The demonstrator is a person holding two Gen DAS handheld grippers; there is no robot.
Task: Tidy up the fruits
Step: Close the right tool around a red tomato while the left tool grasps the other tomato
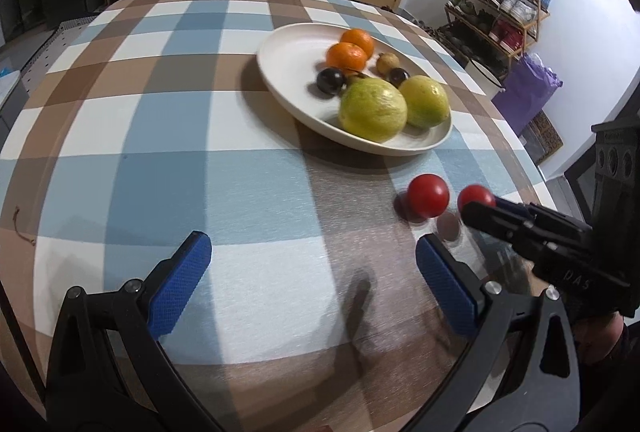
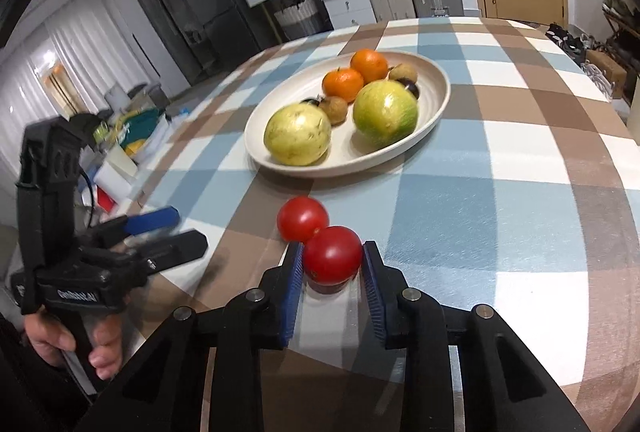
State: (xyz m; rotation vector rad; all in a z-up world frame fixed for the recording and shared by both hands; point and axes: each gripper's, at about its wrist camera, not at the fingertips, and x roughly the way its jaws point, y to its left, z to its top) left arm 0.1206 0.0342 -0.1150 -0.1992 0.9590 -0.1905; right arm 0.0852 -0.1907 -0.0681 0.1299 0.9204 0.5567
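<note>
Pinching the nearer tomato (image 2: 332, 259) squarely between its blue ribbed pads, the right gripper (image 2: 331, 272) has its jaws pressed on the smooth round skin. A second tomato (image 2: 303, 218) is seen touching it just beyond the jaws, with the cream plate (image 2: 434, 104) of fruit farther ahead. The left gripper (image 1: 314, 272) is held spread over the checked counter (image 1: 160, 172).

You see two tomatoes (image 2: 303, 219) (image 2: 333, 255), two oranges (image 2: 343, 84) (image 2: 369, 65), two large green-yellow fruits (image 2: 298, 134) (image 2: 385, 113), two small brown fruits (image 2: 334, 109) (image 2: 403, 74), two dark plums (image 1: 330, 81) (image 1: 399, 76), one plate (image 2: 434, 88).
</note>
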